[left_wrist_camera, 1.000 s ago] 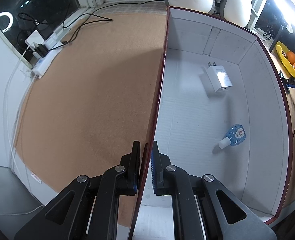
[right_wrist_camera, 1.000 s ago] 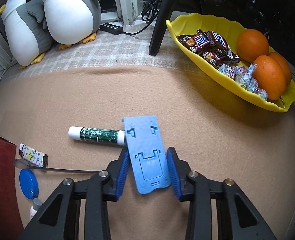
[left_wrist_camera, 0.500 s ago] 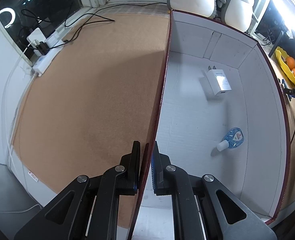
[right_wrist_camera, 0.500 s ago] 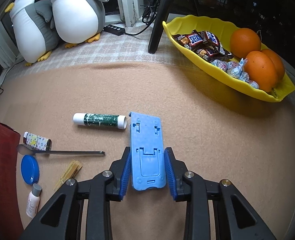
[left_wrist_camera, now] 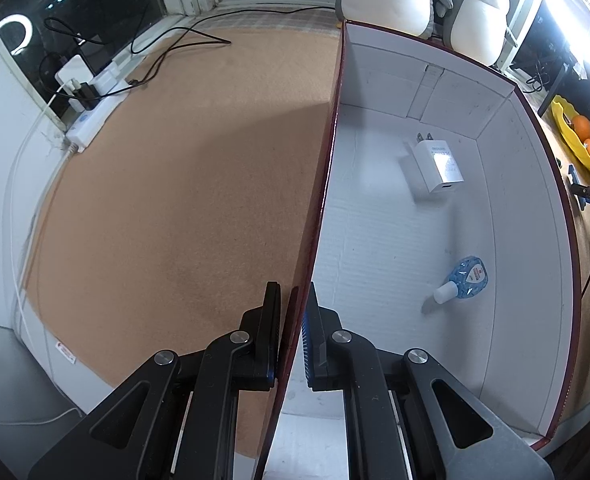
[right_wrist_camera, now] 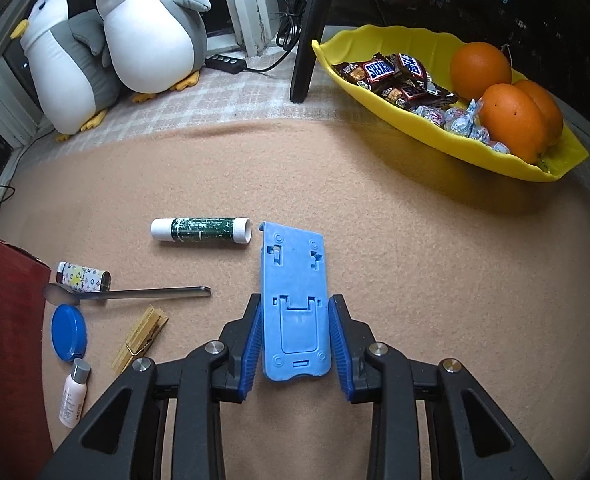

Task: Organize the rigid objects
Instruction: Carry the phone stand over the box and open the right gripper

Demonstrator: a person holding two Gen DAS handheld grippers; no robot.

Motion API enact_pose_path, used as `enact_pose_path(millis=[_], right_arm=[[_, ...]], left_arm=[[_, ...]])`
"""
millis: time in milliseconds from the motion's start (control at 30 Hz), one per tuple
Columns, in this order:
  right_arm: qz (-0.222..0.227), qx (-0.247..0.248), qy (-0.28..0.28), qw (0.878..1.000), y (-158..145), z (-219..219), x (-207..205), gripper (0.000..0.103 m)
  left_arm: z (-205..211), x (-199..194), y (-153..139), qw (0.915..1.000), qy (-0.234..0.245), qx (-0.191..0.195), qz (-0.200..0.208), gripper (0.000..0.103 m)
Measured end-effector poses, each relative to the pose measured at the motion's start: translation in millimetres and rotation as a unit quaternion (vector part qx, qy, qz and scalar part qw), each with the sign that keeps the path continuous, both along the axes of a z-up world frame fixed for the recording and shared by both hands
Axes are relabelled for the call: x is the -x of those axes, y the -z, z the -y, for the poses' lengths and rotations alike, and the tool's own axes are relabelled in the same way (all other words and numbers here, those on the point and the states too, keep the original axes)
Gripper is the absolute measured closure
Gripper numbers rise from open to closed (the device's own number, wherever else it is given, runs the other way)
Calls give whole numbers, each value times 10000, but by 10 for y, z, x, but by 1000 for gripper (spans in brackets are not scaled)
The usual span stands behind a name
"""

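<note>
My left gripper [left_wrist_camera: 293, 292] is shut on the left wall of a red box [left_wrist_camera: 327, 168] with a white inside. In the box lie a white charger [left_wrist_camera: 437, 166] and a small blue bottle [left_wrist_camera: 465, 280]. In the right wrist view my right gripper [right_wrist_camera: 295, 300] is shut on a flat blue plastic stand [right_wrist_camera: 293, 264], its blue pads pressing both long sides. The stand points straight ahead over the tan mat. A green glue stick [right_wrist_camera: 201, 231] lies just left of the stand's far end, apart from it.
Left of the stand lie a spoon [right_wrist_camera: 135, 293], a patterned tube [right_wrist_camera: 83, 282], a blue lid [right_wrist_camera: 69, 332], a clothespin [right_wrist_camera: 139, 338] and a small white bottle [right_wrist_camera: 73, 394], beside the red box [right_wrist_camera: 7, 340]. A yellow tray [right_wrist_camera: 515, 168] of sweets and oranges sits far right. Two penguin toys [right_wrist_camera: 151, 32] stand behind.
The right jaws narrowed onto the blue stand, which straightened between them and came away from the glue stick as the gripper drew back. The left gripper kept its grip on the box wall.
</note>
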State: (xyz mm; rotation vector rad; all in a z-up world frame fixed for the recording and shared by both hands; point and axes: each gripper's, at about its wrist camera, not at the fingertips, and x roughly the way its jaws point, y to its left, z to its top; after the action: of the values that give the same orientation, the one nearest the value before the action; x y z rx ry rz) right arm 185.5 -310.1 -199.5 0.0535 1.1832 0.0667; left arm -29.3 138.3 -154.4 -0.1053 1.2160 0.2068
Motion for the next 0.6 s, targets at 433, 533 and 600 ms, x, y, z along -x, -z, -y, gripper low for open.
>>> enact_pose_path(millis=[433,533,600], right_arm=[[332,100,-254,9991,-270,-190,169,74],[491,69,-470,9977,-440,-351,234,74],[608,56,-669,9959,-565,-502,285,74]], left_arm=[[-8,1,10,10000,-21,20,3,95],[-11,-1,11,10000,-30,25,11,95],[-13,3,11,10000,-48,40,27,95]])
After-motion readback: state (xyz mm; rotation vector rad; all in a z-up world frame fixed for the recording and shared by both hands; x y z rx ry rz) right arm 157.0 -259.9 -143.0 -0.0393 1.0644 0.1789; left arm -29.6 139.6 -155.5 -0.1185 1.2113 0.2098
